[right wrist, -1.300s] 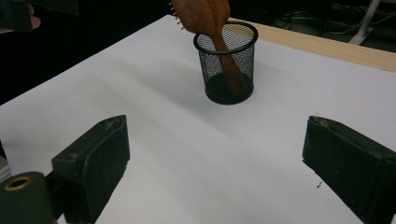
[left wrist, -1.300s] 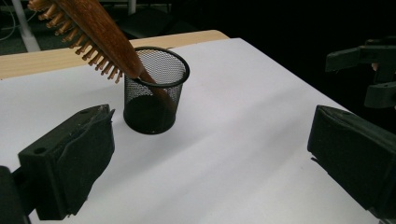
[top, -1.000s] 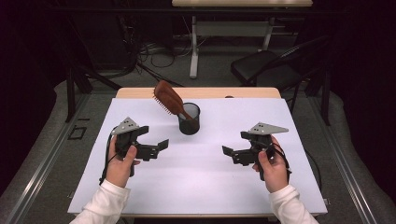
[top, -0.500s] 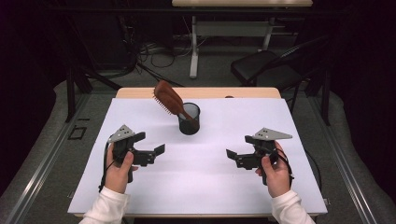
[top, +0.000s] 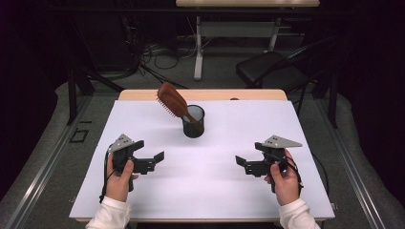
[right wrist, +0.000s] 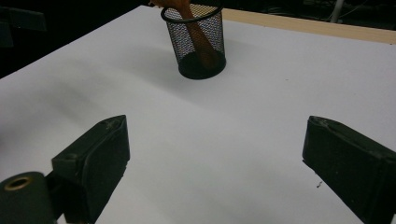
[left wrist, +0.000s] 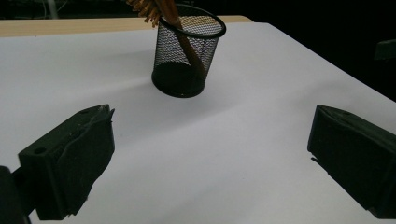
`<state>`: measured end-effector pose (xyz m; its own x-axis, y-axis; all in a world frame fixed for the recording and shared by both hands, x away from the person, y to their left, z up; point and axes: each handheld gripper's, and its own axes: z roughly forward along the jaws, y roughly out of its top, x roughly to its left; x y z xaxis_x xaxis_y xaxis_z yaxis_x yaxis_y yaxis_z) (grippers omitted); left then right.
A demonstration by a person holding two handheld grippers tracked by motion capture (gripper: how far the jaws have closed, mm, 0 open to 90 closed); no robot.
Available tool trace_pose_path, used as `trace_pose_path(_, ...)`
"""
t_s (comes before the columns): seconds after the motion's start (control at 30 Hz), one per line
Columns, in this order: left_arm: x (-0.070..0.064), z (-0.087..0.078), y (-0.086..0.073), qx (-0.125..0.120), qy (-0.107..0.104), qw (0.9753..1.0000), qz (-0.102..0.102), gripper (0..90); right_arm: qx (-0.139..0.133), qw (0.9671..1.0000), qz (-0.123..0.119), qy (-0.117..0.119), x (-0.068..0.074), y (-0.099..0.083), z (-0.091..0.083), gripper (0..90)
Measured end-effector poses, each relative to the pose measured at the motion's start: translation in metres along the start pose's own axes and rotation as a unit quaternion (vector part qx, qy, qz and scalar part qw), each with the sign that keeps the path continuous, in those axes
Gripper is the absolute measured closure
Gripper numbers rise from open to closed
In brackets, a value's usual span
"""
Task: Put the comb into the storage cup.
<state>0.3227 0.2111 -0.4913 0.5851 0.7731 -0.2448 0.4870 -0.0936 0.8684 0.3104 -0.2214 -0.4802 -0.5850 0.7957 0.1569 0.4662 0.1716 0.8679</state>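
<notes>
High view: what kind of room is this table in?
Probably a lab or workshop set up for recording. A white-topped table stands in a dark room, loose cables lie on the floor behind it, and a black chair waits nearby.

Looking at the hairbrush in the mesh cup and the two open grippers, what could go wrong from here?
1. The brown hairbrush leans far out of the black mesh cup, with its heavy head above the rim. A push on it may tip the light cup over.
2. The left gripper and right gripper are both open and empty. If one pulls the brush sideways, the handle could catch the rim and drag the cup along the white table cover.
</notes>
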Motion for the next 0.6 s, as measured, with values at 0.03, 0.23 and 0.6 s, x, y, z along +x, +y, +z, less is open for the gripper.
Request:
trace_pose_path(0.03,0.000,0.000,-0.001,-0.001,0.002,1.0000,-0.001,0.8,-0.002,1.0000,-0.003,-0.002,0.000,-0.001,0.000,7.3)
trace_pose_path(0.23,0.004,0.000,-0.008,-0.001,0.010,0.9999,-0.008,0.7,0.000,0.9999,-0.005,-0.009,-0.002,-0.008,0.001,7.3)
trace_pose_path(0.6,0.010,-0.001,-0.020,-0.009,0.018,0.9997,-0.017,0.8,-0.006,0.9996,0.021,-0.015,-0.014,-0.020,-0.002,7.9)
